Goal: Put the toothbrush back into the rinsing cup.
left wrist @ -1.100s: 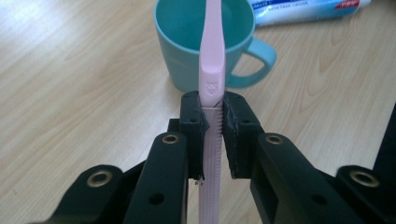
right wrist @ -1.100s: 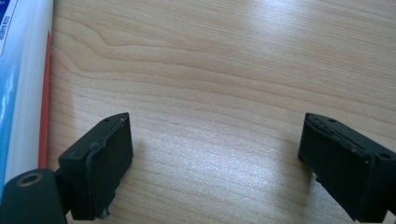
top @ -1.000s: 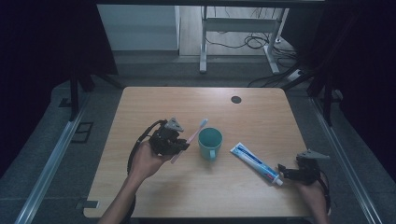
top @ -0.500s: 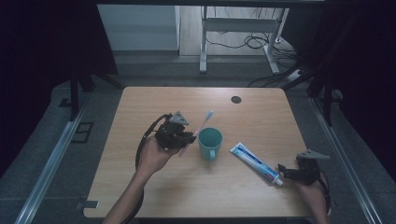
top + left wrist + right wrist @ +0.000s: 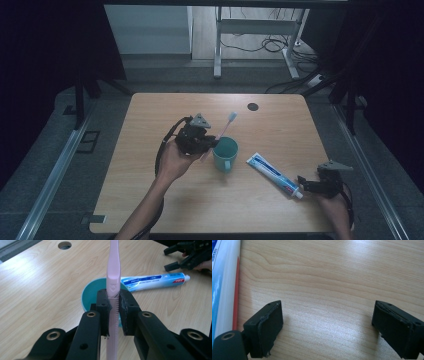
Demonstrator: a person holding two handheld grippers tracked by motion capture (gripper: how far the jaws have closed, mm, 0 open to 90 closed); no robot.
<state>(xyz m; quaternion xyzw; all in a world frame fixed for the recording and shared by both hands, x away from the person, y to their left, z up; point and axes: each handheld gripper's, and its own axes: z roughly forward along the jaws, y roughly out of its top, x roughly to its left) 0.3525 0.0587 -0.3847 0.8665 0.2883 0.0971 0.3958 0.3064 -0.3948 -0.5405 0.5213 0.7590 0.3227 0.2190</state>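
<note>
**Toothbrush clamped above the cup**

The left gripper [image 5: 113, 303] has its jaws clamped on a pink toothbrush [image 5: 113, 272], with the teal cup [image 5: 87, 293] just beyond them. The right gripper [image 5: 327, 327] rests with jaws apart over bare counter [image 5: 332, 277], the toothpaste tube [image 5: 222, 285] just beside one jaw.

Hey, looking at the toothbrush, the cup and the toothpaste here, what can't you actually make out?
- Toothbrush bristle end: cut off by the top edge in the left gripper view; too small in the high view.
- Teal cup inside: partly hidden by the left gripper and the brush.
- Toothpaste tube lettering: cut off by the left edge in the right gripper view; too small elsewhere.
</note>
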